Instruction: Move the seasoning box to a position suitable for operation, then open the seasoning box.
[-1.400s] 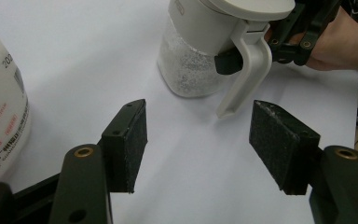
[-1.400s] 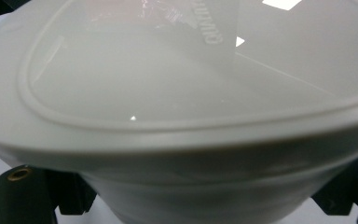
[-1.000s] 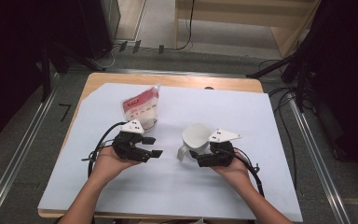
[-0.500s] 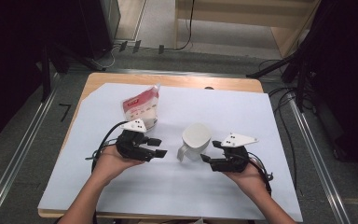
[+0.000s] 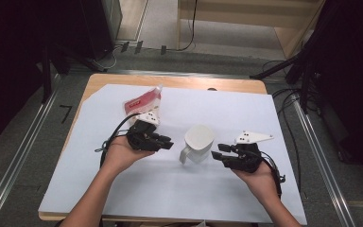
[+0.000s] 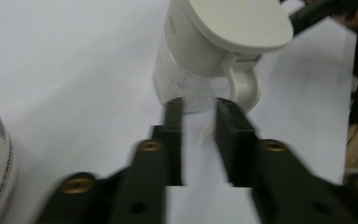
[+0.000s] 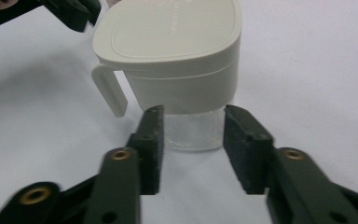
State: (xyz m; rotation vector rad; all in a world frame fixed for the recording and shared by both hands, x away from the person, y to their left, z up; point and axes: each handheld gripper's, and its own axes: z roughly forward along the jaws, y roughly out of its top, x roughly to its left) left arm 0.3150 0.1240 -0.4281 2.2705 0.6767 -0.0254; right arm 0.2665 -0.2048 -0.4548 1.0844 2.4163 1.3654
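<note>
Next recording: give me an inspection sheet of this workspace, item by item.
Surface: white sheet over a wooden table.
Job's things: white lidded jug upright between the two tongs, untouched.
Clutter: red-and-white packet at the back left.
Grippers: left tongs shut, empty, pointing at the jug; right tongs open, jaws have just been closing, nothing between them.
Cables: left cable and right cable loop by the wrists.
Surroundings: grey floor, floor cables, wooden furniture.

Jug [image 5: 198, 142] mid-table [image 5: 274, 118] between both grippers; packet [image 5: 144, 101] behind the left gripper [image 5: 166, 143].
</note>
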